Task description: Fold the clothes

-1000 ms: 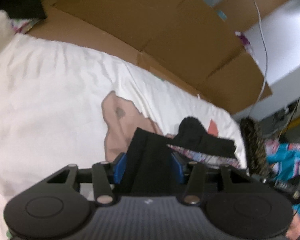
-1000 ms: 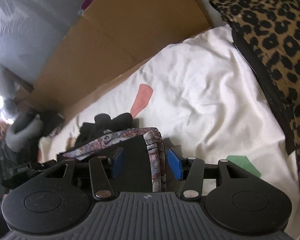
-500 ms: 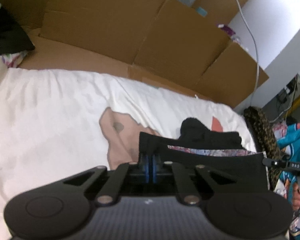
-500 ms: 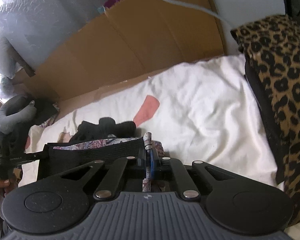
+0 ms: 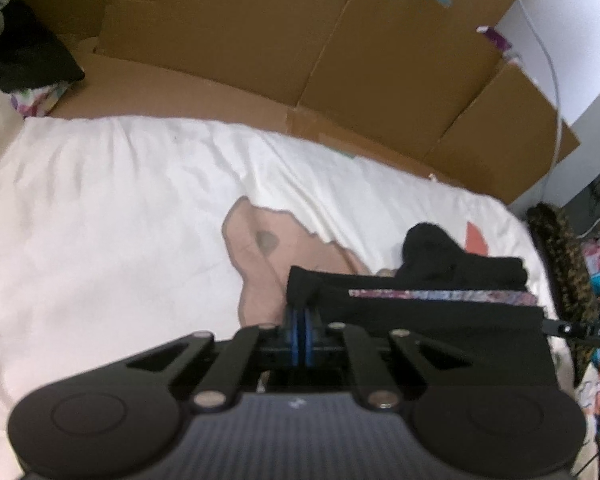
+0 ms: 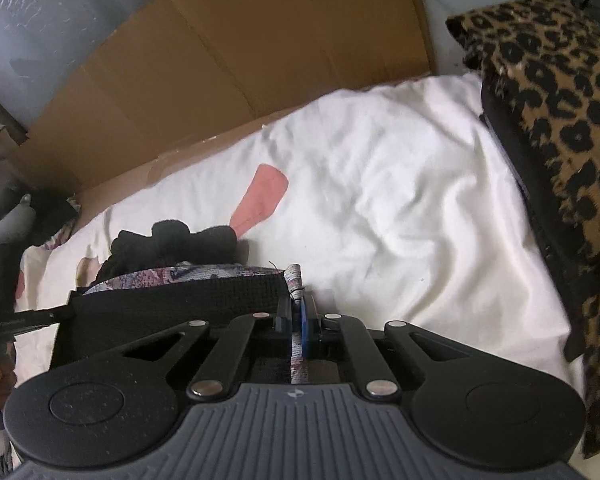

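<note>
A garment with a wide black waistband (image 5: 440, 320) and a floral patterned inside (image 5: 440, 294) is stretched between my two grippers above the white bed. My left gripper (image 5: 300, 320) is shut on its left end. My right gripper (image 6: 298, 312) is shut on the right end, where the patterned edge (image 6: 294, 276) sticks up past the blue pads. The waistband (image 6: 180, 300) runs left from it to the other gripper's tip. A heap of black clothes (image 5: 452, 254) (image 6: 172, 242) lies on the sheet just behind the garment.
The white sheet (image 5: 120, 208) has pink patches (image 6: 262, 196). Flattened cardboard (image 5: 260, 40) stands along the far side. A leopard-print cushion (image 6: 560, 92) lies at the right end of the bed. A grey soft toy on a black thing (image 5: 16, 40) sits far left. A white cable (image 5: 548, 64) hangs at right.
Both grippers went from open around the garment's ends to shut on them. They then lifted and drew apart, so the waistband is now pulled straight between them.
</note>
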Motion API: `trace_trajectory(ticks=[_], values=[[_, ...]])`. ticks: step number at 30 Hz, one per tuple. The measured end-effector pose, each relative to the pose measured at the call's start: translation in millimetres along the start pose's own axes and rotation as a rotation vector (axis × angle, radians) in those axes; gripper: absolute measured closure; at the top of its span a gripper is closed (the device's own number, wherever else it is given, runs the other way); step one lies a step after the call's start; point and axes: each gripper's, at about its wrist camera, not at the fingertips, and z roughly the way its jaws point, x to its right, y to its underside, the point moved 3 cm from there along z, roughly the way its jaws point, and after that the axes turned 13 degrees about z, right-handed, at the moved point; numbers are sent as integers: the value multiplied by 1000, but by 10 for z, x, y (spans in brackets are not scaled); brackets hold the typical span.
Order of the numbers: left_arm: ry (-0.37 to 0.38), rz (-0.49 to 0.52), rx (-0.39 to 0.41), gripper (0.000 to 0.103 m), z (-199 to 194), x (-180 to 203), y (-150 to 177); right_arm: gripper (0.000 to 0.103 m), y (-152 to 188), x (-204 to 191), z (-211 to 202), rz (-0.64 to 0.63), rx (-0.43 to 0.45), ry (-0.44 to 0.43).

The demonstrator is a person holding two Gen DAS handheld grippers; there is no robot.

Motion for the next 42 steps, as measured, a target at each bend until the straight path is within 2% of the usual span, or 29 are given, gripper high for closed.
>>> trace_trajectory(ticks=[3, 4, 5, 7, 16, 21, 24, 26, 28, 30, 31, 33, 34, 37, 42], values=[[-28, 14, -7, 85, 39, 20, 14, 94, 18, 28, 36, 31, -20, -25], [-37, 18, -10, 79, 52, 26, 19, 82, 25, 43, 41, 34, -24, -36], [-46, 23, -12, 73, 65, 33, 23, 61, 32, 59, 46, 37, -29, -47], [-54, 43, -12, 67, 81, 49, 27, 54, 38, 79, 57, 28, -23, -46], [-54, 119, -18, 58, 188, 161, -21, 54, 28, 2, 233, -18, -35, -39], [-72, 190, -29, 55, 241, 251, -32, 55, 96, -135, 308, -132, -32, -24], [-72, 190, -34, 55, 252, 263, -33, 63, 113, -181, 355, -160, -42, -31], [-74, 194, -41, 55, 250, 277, -41, 79, 127, -216, 373, -179, -48, -39], [-75, 204, -45, 55, 251, 289, -49, 87, 137, -257, 362, -201, -49, -37], [-72, 208, -46, 60, 251, 292, -55, 92, 139, -288, 343, -213, -48, -33], [-68, 208, -43, 67, 241, 292, -59, 94, 135, -291, 324, -212, -44, -30], [-39, 203, -42, 91, 222, 294, -66, 96, 126, -285, 269, -207, -32, -26], [-12, 192, -49, 95, 216, 299, -69, 96, 122, -281, 242, -205, -26, -25], [-35, 193, -38, 96, 155, 326, -92, 97, 97, -237, 129, -186, -6, -20], [-26, 120, 3, 96, -35, 233, -168, 97, 18, -140, -111, -133, 36, -31]])
